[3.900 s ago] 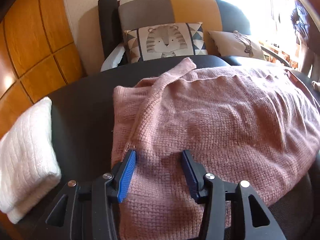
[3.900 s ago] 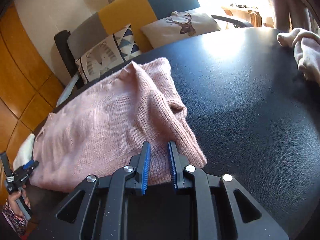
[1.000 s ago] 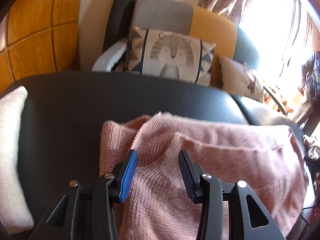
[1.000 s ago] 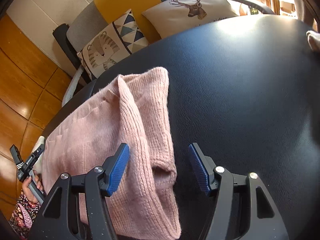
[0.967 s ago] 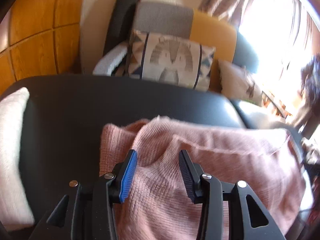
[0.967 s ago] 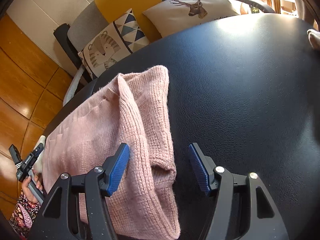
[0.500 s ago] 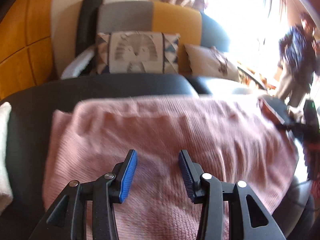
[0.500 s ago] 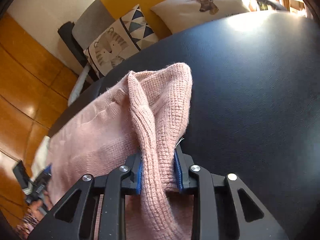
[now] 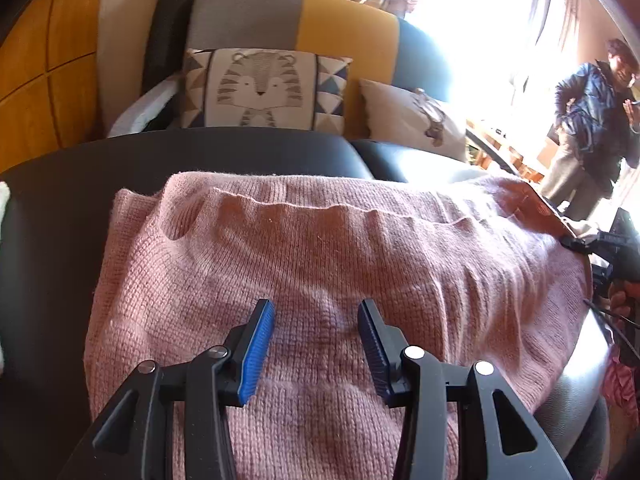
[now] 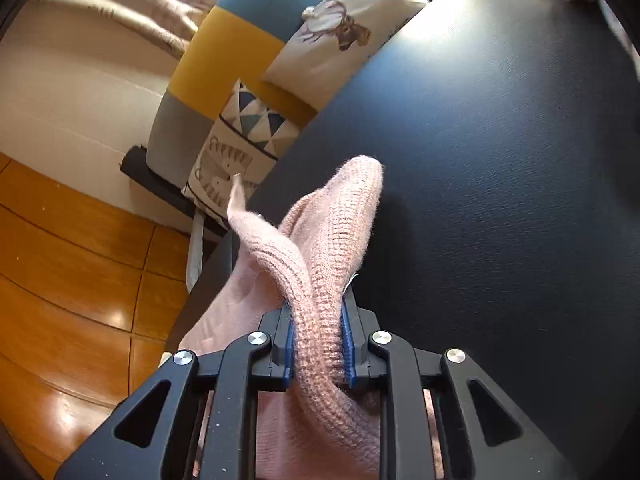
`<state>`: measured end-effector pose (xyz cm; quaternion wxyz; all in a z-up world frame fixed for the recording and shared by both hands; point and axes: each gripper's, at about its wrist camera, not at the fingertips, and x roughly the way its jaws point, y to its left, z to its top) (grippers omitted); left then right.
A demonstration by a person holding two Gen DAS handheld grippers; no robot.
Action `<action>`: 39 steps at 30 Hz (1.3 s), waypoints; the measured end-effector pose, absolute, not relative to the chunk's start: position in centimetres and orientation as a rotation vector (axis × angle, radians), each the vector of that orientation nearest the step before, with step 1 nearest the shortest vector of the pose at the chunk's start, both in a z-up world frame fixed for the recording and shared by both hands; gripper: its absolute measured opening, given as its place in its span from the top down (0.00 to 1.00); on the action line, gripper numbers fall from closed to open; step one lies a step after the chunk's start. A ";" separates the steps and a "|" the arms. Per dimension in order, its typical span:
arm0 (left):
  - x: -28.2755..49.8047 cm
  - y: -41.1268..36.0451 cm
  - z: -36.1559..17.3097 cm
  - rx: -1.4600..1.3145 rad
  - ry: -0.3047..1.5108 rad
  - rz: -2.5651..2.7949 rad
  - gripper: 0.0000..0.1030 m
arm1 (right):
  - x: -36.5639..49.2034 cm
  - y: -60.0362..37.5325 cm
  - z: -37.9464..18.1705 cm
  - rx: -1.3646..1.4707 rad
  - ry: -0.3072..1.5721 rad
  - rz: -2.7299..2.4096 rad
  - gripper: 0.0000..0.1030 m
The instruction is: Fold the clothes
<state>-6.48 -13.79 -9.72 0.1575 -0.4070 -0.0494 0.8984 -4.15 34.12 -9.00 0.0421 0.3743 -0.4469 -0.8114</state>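
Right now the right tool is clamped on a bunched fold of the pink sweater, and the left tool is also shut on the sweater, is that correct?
Not quite. The right tool is indeed clamped on a bunched fold of the pink sweater, but the left tool is open, its fingers apart over the knit and gripping nothing. The left wrist view shows this.

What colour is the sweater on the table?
Dusty pink knit sweater, seen best in the left wrist view.

Bright daylight from window point(image 9: 492, 20), blown-out glare there; sheen on table point(image 10: 500, 8); fisheye edge bending, dark corners.
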 end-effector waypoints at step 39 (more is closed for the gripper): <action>-4.8 -24.0 -10.4 -1.091 -0.728 2.456 0.57 | -16.2 -3.6 2.6 1.280 -0.583 -2.394 0.82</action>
